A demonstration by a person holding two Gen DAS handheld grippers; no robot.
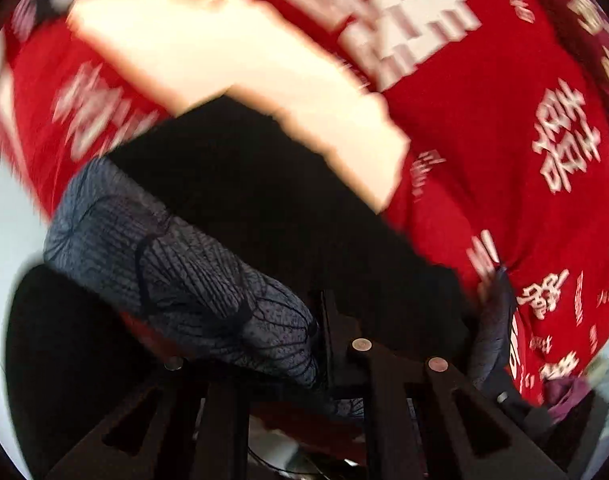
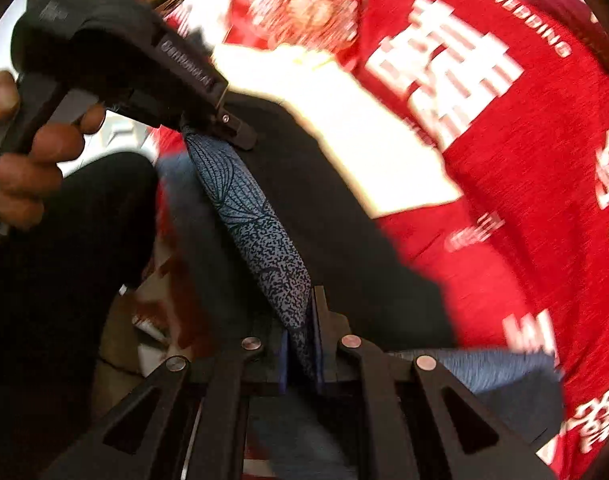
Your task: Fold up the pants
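The pants [image 2: 256, 236] are blue-grey cloth with a dark vein and speckle print. In the right wrist view they run as a taut, bunched band between both grippers. My right gripper [image 2: 304, 320] is shut on one end of that band. At the upper left of the same view, my left gripper [image 2: 238, 134], held by a hand [image 2: 32, 168], is clamped on the other end. In the left wrist view the pants [image 1: 176, 280] drape over from the left into my left gripper [image 1: 324, 336], which is shut on them. Both views are motion-blurred.
A red cloth with large white characters [image 2: 524, 152] covers the table. A white rectangular sheet [image 2: 364, 132] and a black patch [image 2: 344, 240] lie on it under the pants. A person's black-clad leg [image 2: 64, 260] stands at the left. Purple fabric [image 1: 564, 392] sits at the lower right.
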